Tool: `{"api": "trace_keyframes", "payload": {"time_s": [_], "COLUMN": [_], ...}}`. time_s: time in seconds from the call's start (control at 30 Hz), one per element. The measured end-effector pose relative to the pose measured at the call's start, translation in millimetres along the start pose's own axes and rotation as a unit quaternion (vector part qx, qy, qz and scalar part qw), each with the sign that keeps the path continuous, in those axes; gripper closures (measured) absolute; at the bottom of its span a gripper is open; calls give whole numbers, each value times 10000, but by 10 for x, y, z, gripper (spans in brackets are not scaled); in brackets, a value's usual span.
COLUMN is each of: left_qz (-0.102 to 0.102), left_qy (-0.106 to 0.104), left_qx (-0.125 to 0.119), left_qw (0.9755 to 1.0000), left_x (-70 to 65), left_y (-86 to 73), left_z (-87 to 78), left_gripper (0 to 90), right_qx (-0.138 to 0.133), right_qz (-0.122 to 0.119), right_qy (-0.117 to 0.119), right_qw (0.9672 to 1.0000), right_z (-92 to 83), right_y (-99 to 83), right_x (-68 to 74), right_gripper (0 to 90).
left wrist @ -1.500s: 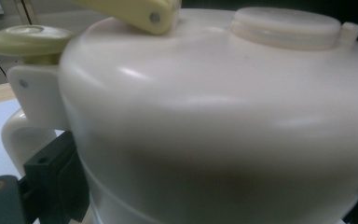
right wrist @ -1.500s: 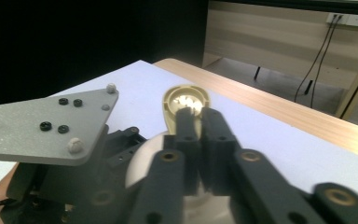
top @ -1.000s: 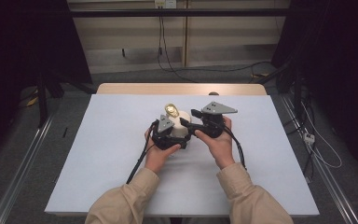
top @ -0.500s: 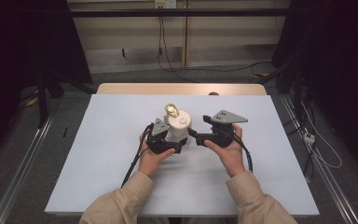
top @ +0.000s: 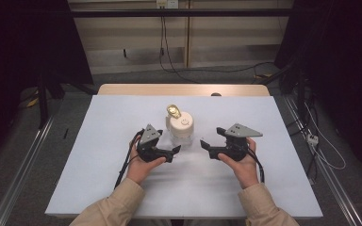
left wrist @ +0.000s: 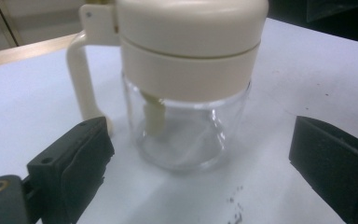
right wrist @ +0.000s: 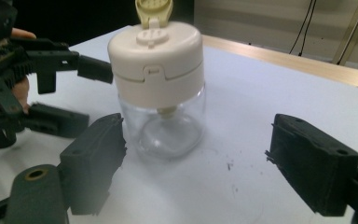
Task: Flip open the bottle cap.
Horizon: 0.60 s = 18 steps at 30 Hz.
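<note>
Both grippers have drawn back from the jar (top: pixel 180 128). Left gripper (top: pixel 173 151) at seven o'clock, right gripper (top: pixel 204 143) at four; both wide open, empty, pointing inward.

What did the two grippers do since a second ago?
Both grippers let go of the jar and pulled back toward the person: the left gripper went left, the right gripper went right. Both are open. The jar stayed upright on the table, flip cap up.

A clear glass jar (left wrist: pixel 189 130) with a cream lid (left wrist: pixel 191 42) is standing upright on the white table (left wrist: pixel 23 107), sitting between the left gripper (left wrist: pixel 200 172)'s spread jaws, seemingly untouched.
</note>
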<state>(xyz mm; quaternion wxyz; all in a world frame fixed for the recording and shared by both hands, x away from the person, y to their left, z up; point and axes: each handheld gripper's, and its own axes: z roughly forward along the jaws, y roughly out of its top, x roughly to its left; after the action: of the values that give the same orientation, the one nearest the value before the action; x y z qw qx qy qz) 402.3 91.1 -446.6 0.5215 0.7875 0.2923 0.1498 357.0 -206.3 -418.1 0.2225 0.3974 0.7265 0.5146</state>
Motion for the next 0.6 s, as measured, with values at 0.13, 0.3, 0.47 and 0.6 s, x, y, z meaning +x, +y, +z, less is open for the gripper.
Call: {"api": "trace_keyframes", "payload": {"time_s": [0.13,0.3,0.47,0.6], "left_qz": [-33,-57,-31,-91], "left_qy": [-46,-46,18,9], "left_qx": [-7,38,-8,9], "left_qw": [10000,10000,10000,10000], "left_x": [35,79,114,160], "left_y": [-36,-84,-108,-145], "left_z": [-128,-276,-426,-523], "left_gripper": [50,52,52,51], "right_qx": [53,68,26,63], "right_qz": [-83,-66,-74,-76], "right_qy": [22,7,-30,-38], "right_qw": [9999,10000,10000,9999], "right_z": [-51,-112,-185,-232], "right_y": [-70,-143,-191,-253], "right_x": [28,54,45,34], "right_gripper": [147,142,137,131]}}
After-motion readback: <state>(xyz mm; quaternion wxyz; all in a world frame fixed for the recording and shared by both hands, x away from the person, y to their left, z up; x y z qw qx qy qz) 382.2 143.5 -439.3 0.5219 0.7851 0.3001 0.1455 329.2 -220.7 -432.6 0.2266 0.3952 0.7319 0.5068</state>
